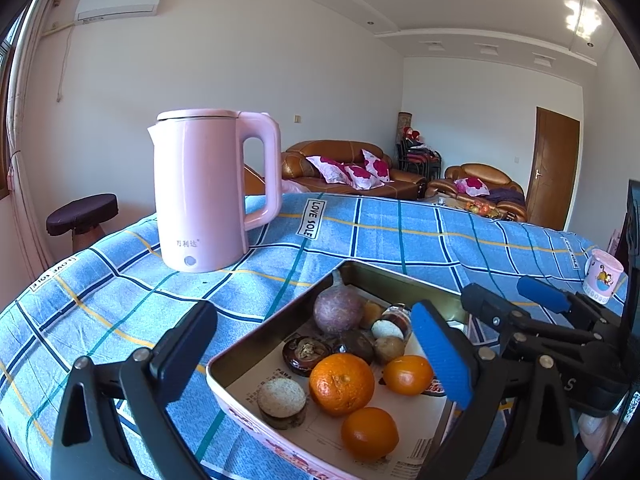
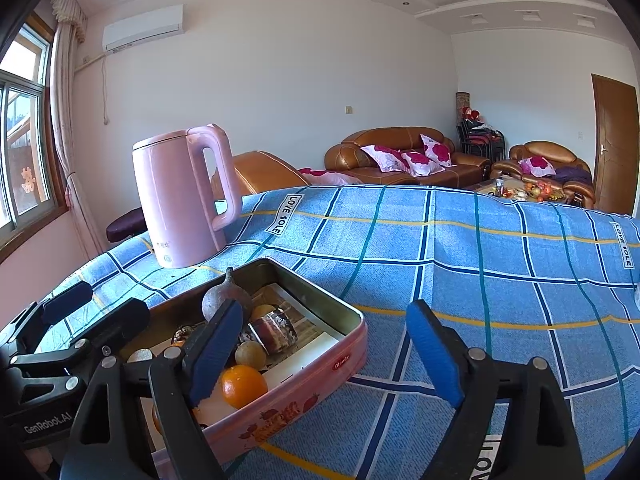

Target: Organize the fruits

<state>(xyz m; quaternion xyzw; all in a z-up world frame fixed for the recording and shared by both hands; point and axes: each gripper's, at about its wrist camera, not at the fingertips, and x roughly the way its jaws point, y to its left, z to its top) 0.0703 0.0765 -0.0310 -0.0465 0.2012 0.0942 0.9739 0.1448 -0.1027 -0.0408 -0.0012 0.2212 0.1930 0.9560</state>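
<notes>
Both jaws released, three oranges [image 1: 342,384] in pink tin [image 1: 256,416], one kettle [image 1: 204,188].

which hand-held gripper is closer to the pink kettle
Left. The left hand-held gripper sits in front of the pink kettle, over the tin's left edge; the right hand-held gripper is farther off, beyond the tin.

Home living rm, leather sofas [image 2: 404,156] w/ cushions, wall AC [image 2: 142,28] (curtained window [image 2: 24,128])

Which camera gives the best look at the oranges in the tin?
The left wrist view: all three oranges lie unobstructed in the open tin. The right wrist view shows one orange clearly; a sliver of another is mostly hidden behind the right gripper's finger.
</notes>
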